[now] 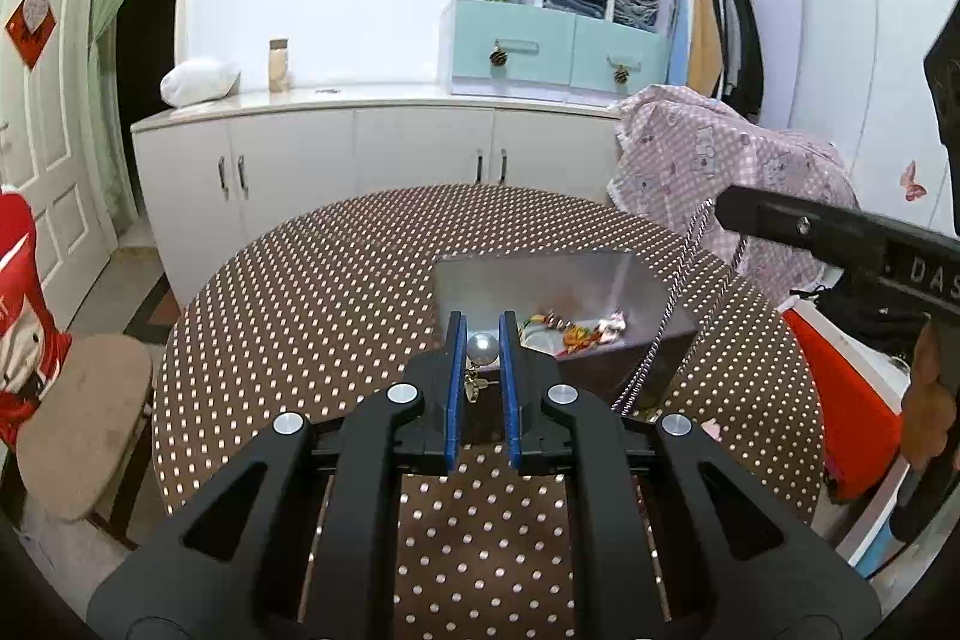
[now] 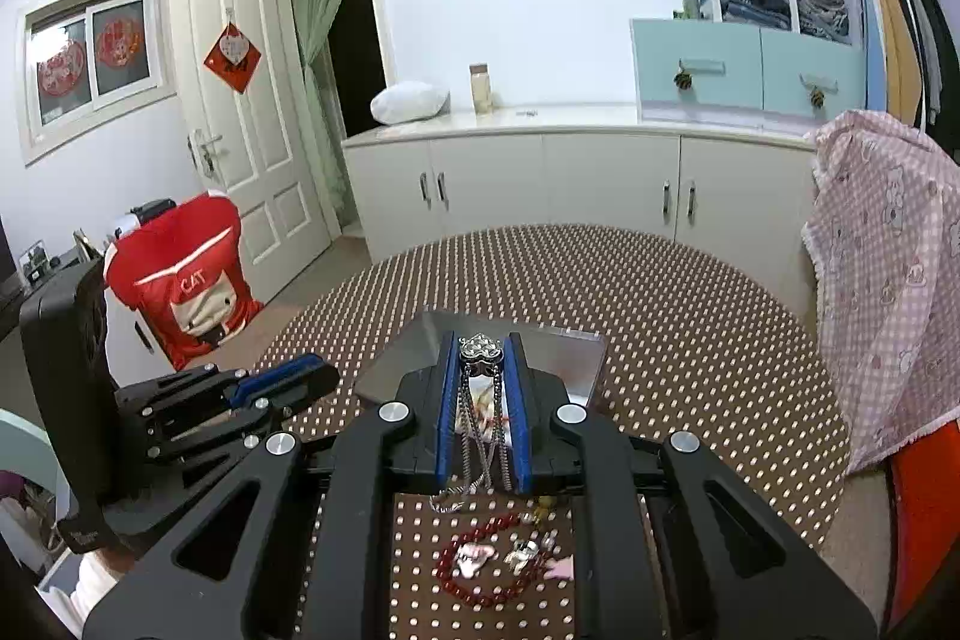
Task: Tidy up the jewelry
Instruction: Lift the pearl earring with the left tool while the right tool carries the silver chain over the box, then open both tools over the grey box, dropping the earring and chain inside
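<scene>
— What is gripped by the left fingers [image 1: 483,340]?
— A pearl earring [image 1: 482,349]; its clasp is half hidden.
— And the right fingers [image 2: 482,361]?
— A chain pendant [image 2: 478,349], held over the counter [image 2: 690,340].
— The tray [image 1: 636,280]?
— Bright trinkets [image 1: 576,331], blurred.

Surface [image 2: 690,292]: we see a brown cloth cover with pale dots, matt and finely textured.
Tray [image 1: 636,280]: we read it as brushed metal, dull grey with a soft sheen.
Pearl earring [image 1: 482,347]: a smooth, glossy bead on a small brass-coloured metal fitting.
Pendant [image 2: 478,349]: we see embossed silver metal on bright, fine chains.
Bead strand [image 2: 480,589]: dark red and glossy.
Fingers [image 2: 447,388]: blue pads that look rubbery and matt, on black matt plastic.
</scene>
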A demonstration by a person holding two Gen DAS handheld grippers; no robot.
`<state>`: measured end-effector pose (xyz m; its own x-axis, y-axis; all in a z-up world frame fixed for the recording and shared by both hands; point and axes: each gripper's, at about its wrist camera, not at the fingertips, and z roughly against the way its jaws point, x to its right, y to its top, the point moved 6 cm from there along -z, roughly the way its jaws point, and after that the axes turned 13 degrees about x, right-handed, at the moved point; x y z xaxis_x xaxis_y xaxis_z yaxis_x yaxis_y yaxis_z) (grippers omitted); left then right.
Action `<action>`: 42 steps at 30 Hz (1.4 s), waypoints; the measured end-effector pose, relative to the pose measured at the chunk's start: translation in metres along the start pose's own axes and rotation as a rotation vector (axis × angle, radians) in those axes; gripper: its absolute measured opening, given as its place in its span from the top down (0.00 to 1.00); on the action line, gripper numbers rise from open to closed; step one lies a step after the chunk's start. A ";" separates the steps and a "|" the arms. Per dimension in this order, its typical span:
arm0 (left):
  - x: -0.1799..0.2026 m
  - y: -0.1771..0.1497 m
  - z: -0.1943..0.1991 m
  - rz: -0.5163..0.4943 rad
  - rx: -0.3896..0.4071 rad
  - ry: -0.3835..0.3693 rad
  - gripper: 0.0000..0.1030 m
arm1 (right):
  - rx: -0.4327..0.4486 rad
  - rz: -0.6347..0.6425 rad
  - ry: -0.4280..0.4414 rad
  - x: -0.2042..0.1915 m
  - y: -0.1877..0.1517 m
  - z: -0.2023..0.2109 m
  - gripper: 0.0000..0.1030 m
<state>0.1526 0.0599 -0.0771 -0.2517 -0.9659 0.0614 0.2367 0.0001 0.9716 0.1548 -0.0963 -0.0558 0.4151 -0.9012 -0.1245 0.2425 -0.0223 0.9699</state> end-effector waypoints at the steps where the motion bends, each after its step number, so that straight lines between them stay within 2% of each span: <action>1: 0.001 0.002 0.000 -0.005 0.005 -0.001 0.89 | 0.008 0.002 -0.002 0.001 0.003 0.001 0.87; 22: 0.022 0.061 -0.003 -0.074 0.090 -0.012 0.89 | 0.175 0.041 -0.008 0.008 0.088 0.017 0.87; 26: 0.024 0.071 -0.006 -0.076 0.100 -0.018 0.89 | 0.190 0.055 -0.011 0.008 0.096 0.017 0.87; 31: 0.025 0.068 -0.013 -0.064 0.090 -0.027 0.89 | 0.131 0.052 -0.002 0.009 0.074 0.002 0.87; 35: 0.021 0.052 -0.026 -0.040 0.035 -0.027 0.89 | 0.016 0.010 0.003 0.014 0.037 -0.022 0.87; 38: 0.017 0.038 -0.033 -0.023 -0.003 -0.027 0.89 | -0.084 -0.042 0.039 0.015 0.013 -0.035 0.86; 40: 0.016 0.031 -0.036 -0.031 -0.026 -0.022 0.88 | -0.108 -0.073 0.030 0.018 0.007 -0.036 0.84; 42: 0.015 0.028 -0.037 -0.041 -0.040 -0.006 0.85 | -0.100 -0.079 0.020 0.020 0.007 -0.033 0.75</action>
<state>0.1902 0.0359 -0.0580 -0.2675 -0.9633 0.0232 0.2631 -0.0499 0.9635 0.1936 -0.1002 -0.0582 0.4087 -0.8894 -0.2046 0.3609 -0.0484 0.9313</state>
